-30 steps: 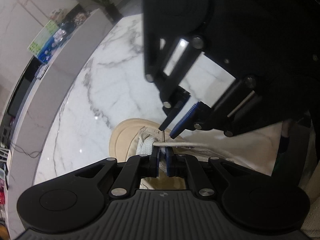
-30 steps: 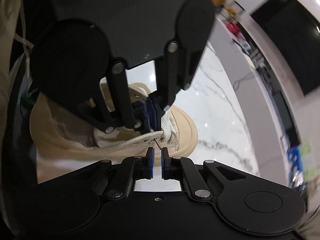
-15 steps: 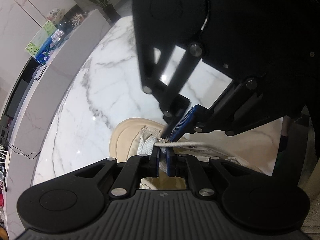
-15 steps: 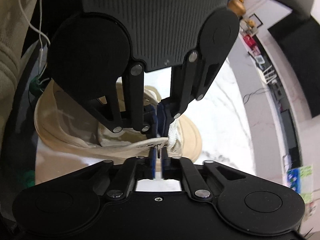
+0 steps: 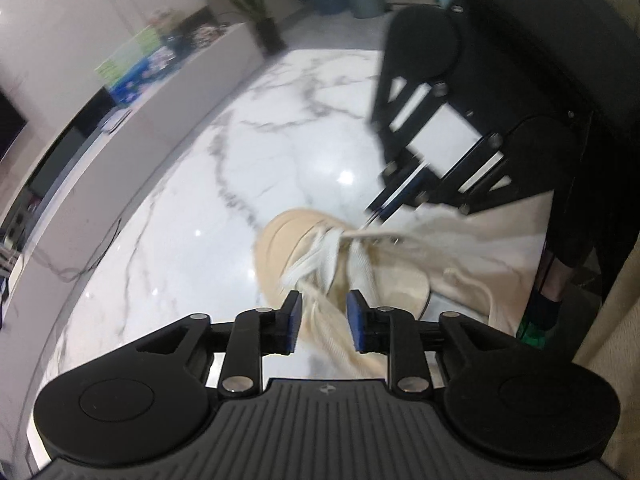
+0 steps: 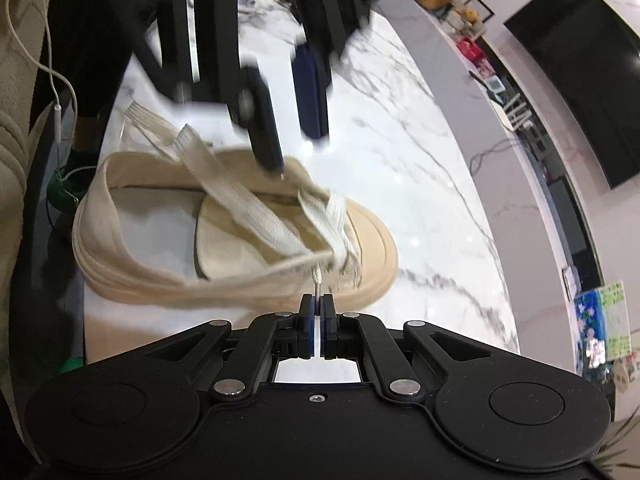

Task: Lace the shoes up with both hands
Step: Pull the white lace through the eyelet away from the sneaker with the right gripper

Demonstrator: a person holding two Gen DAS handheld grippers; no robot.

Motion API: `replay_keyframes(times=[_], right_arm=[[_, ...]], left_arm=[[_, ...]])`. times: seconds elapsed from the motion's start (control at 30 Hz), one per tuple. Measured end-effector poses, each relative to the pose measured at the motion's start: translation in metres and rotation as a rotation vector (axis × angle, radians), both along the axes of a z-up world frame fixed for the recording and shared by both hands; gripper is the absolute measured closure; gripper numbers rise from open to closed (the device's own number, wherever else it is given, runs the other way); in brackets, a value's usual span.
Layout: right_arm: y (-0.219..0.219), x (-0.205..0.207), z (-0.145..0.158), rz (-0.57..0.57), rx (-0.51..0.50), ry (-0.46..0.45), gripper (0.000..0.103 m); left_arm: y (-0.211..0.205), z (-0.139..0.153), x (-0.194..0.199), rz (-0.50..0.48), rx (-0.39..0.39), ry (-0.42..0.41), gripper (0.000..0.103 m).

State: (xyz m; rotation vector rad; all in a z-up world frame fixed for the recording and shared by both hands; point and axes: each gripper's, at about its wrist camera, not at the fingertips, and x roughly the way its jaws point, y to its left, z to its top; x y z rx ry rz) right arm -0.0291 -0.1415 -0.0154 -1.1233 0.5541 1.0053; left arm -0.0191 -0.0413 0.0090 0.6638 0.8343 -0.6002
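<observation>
Two grippers work over one beige canvas shoe point(image 6: 240, 240) lying on the white marble floor point(image 5: 180, 208), with open floor beyond its toe. The right gripper point(image 6: 317, 312) is clamped on the white lace's tip point(image 6: 317, 280). The left gripper point(image 5: 322, 316), which pinched the lace a second ago, has lifted away and its jaws are opening, nothing between them. No writing is legible.
</observation>
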Motion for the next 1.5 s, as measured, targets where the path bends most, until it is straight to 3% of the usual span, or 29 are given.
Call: replay_keyframes(times=[0.17, 0.3, 0.77, 0.9, 1.07, 1.27, 1.5], right_arm=[[-0.008, -0.005, 0.000, -0.059, -0.035, -0.004, 0.102], [-0.010, -0.005, -0.004, -0.097, -0.067, -0.005, 0.102], [-0.033, -0.009, -0.002, -0.198, -0.130, -0.007, 0.102], [-0.034, -0.012, 0.000, -0.197, -0.129, -0.015, 0.102], [-0.039, -0.013, 0.002, -0.219, -0.124, -0.017, 0.102], [-0.052, -0.010, 0.001, -0.270, -0.140, -0.018, 0.102], [-0.089, 0.000, 0.001, -0.406, -0.193, -0.047, 0.102]], left_arm=[[0.013, -0.008, -0.003, 0.025, 0.065, 0.030, 0.075], [0.016, -0.017, -0.014, -0.001, 0.061, 0.083, 0.075], [0.024, -0.060, -0.033, -0.003, -0.044, 0.271, 0.075], [0.025, -0.078, -0.022, 0.072, -0.020, 0.271, 0.075], [0.027, -0.087, -0.015, 0.089, -0.018, 0.288, 0.099], [0.050, -0.075, -0.008, 0.142, 0.060, 0.237, 0.101], [0.096, -0.049, 0.002, 0.240, 0.177, 0.137, 0.101]])
